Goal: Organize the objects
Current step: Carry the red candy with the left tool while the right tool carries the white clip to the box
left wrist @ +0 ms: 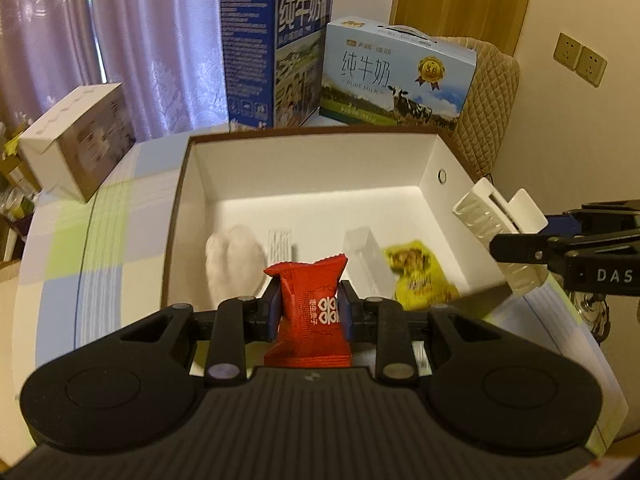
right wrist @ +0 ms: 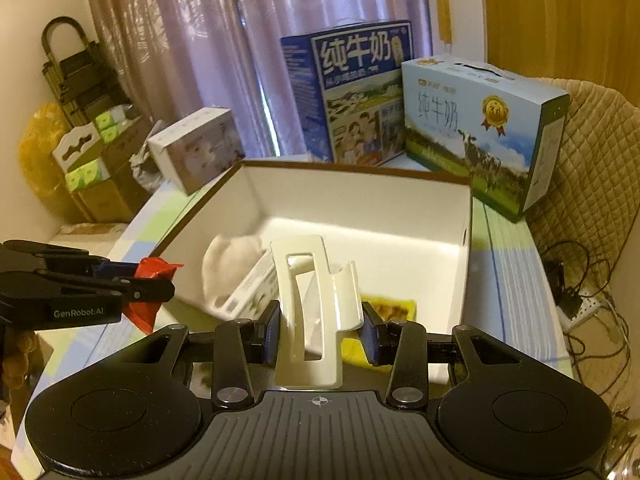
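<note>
2 grippers over 1 box (left wrist: pixel 430 152): left gripper (left wrist: pixel 308 308) clamping 1 red packet (left wrist: pixel 310 308), right gripper (right wrist: pixel 320 328) clamping 1 white clip (right wrist: pixel 310 308)

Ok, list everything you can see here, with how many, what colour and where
open box: 1, white inside, on the table
red packet: 1, held above the box's near edge
hair claw clip: 1, cream, held over the box
sock: 1, white, in the box
yellow packet: 1, in the box
milk cartons: 2, dark blue and light blue, behind the box
small box: 1, white, on the table's left
left gripper: shut on the packet
right gripper: shut on the clip
</note>
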Available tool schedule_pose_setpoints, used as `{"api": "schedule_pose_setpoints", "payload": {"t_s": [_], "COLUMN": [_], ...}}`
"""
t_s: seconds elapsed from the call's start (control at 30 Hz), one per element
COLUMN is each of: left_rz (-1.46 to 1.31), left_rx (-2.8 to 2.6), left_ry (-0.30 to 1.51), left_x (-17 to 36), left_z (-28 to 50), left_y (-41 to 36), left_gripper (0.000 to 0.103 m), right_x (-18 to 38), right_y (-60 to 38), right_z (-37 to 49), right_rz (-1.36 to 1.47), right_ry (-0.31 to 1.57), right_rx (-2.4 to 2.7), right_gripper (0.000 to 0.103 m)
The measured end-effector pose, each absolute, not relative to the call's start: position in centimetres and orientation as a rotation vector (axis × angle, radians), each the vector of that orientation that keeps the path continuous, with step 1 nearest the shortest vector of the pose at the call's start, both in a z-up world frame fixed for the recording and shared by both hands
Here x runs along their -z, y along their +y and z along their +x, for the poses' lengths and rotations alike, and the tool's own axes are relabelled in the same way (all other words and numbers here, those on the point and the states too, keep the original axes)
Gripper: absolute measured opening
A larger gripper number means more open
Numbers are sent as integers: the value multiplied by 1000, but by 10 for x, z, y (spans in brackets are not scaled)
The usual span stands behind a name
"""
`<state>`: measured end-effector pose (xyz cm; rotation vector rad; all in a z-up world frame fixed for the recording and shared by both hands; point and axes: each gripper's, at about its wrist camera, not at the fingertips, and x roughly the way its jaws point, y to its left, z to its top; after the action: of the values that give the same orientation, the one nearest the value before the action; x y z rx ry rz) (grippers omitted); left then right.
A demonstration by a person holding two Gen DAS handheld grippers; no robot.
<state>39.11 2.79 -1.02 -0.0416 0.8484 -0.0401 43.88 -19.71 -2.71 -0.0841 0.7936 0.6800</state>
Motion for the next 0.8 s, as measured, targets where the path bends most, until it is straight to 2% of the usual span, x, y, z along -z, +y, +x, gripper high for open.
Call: {"api": "schedule_pose_setpoints", "payload": {"t_s": [0.27, 0.8], "left_rz": [-46, -18], "left_rx": [57, 64], "left_ry": [892, 1009], "left_x": [21, 77], "left_z": [453, 546], "left_y": [23, 19], "left_gripper": [24, 24], "right_x": [36, 89], "right_y": [-188, -169], "right_z": [491, 570], "right_rz": [-81, -168], "right_ry": [822, 940], "right_rx": [-650, -603], "right_gripper": [38, 38]}}
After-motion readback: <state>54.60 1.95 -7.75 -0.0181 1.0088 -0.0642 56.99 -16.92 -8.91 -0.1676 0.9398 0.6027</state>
